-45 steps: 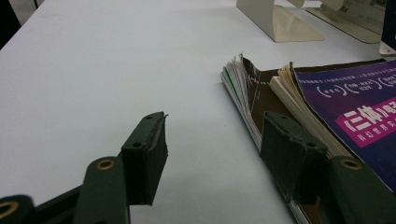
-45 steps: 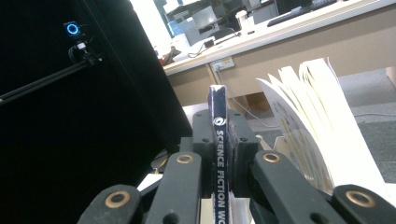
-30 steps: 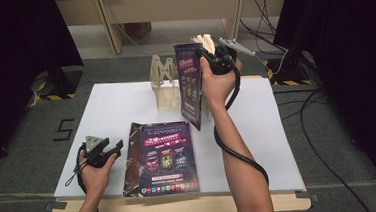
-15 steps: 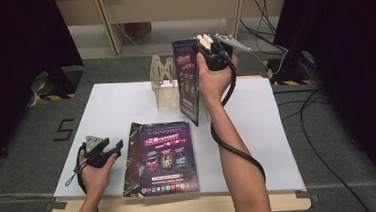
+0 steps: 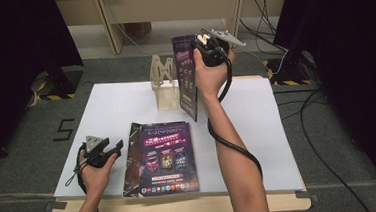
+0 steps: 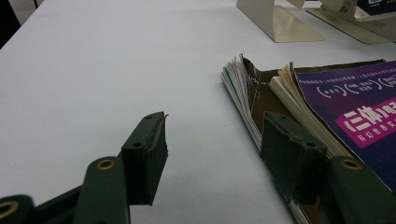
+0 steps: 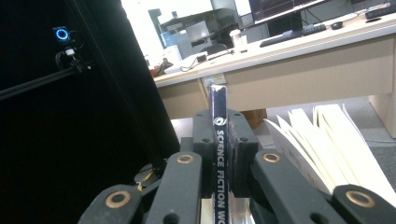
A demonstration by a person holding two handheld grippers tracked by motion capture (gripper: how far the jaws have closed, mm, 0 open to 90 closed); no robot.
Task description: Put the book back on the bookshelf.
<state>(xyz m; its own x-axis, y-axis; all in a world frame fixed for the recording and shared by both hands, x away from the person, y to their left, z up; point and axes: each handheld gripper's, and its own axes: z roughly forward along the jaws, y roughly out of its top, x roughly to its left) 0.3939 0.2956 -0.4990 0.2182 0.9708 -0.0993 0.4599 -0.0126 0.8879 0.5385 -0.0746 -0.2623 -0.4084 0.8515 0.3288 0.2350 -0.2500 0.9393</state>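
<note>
Right gripper pinches a magazine whose spine reads "SCIENCE FICTION WO".

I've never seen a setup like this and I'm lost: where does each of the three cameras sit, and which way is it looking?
High view: above the person's side, looking forward and down on the white table; both forearms show.
Left gripper view: rides the left gripper, low over the table, open jaws beside the flat stack of purple-covered magazines.
Right gripper view: rides the right gripper, raised, shut on the upright dark-spined magazine, facing a beige desk.
Shared: the high view shows the stack and the held magazine.
</note>
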